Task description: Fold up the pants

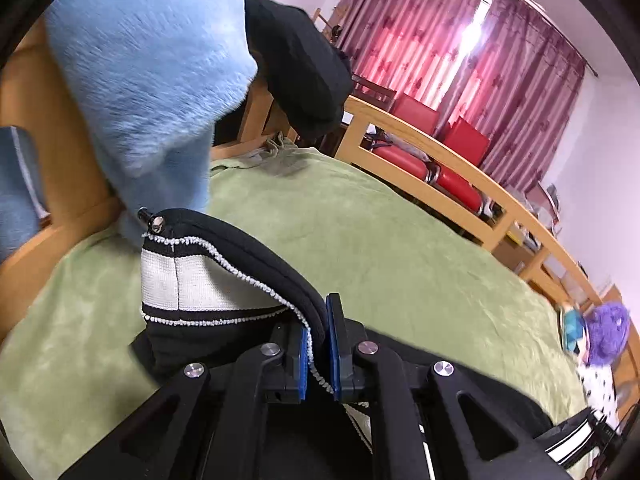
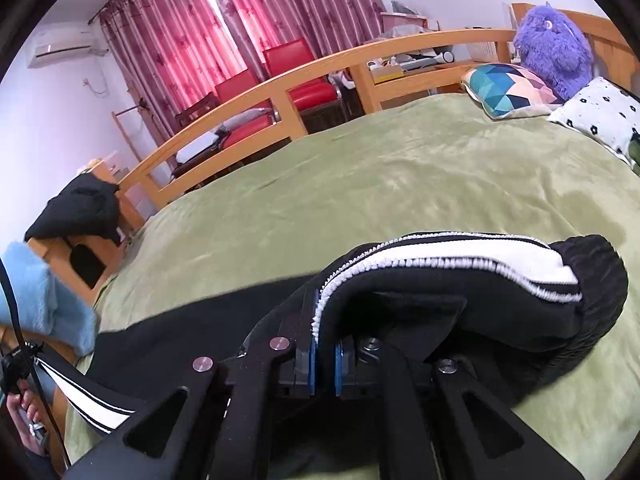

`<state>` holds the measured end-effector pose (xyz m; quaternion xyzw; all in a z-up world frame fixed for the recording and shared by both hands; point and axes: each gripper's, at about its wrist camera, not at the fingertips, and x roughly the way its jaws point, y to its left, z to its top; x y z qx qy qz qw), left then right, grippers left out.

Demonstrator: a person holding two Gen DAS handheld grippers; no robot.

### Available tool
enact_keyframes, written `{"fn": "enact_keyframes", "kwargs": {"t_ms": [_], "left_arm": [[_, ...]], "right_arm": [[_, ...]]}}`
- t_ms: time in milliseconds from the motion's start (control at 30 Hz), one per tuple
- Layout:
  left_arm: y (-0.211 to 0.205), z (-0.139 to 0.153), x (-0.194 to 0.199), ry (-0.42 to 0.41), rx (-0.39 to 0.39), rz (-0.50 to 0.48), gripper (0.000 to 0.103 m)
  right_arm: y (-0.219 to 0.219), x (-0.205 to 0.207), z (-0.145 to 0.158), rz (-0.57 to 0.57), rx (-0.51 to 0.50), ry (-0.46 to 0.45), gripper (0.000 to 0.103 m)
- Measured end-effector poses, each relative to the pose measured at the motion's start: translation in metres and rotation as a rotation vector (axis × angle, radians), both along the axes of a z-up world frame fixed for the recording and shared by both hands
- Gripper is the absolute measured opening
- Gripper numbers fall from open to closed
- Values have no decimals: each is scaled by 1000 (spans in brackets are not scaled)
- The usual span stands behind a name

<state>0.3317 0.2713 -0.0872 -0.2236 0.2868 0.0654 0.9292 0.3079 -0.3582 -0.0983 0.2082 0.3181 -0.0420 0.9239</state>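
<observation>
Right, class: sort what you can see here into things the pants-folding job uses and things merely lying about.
In use:
black pants with white side stripe
left gripper, shut on the pants
right gripper, shut on the pants
green bedspread, the folding surface

Lying about:
purple plush toy
geometric pillow
spotted pillow
red chairs
black jacket

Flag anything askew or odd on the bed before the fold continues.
Nothing damaged or spilled. The black pants with a white side stripe are bunched and draped over both claws rather than lying flat: the left claw and right claw each pinch a striped edge. The green blanket lies smooth.
</observation>
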Motion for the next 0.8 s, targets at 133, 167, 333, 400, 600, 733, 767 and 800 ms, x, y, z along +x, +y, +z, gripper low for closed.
{"fn": "enact_keyframes", "kwargs": {"t_ms": [133, 167, 333, 400, 600, 733, 767, 800], "left_arm": [[-2, -20, 47, 2, -17, 4, 9], [-4, -25, 57, 2, -13, 3, 9], [-17, -64, 91, 115, 52, 4, 15], [-23, -74, 92, 209, 105, -3, 20], [-23, -34, 36, 116, 239, 7, 75], [-16, -12, -13, 104, 318, 28, 75], [-12, -15, -25, 118, 306, 23, 75], [-7, -19, -29, 138, 289, 22, 75]], "right_arm": [[-11, 46, -18, -30, 28, 1, 6], [-16, 58, -29, -42, 37, 9, 6], [-21, 94, -80, -88, 23, 119, 13], [-14, 102, -98, -53, -27, 213, 25], [9, 67, -72, -18, -283, 191, 61], [15, 28, -50, -23, -340, 174, 66], [15, 17, -49, -26, -341, 178, 66], [15, 3, -50, -29, -331, 182, 66]]}}
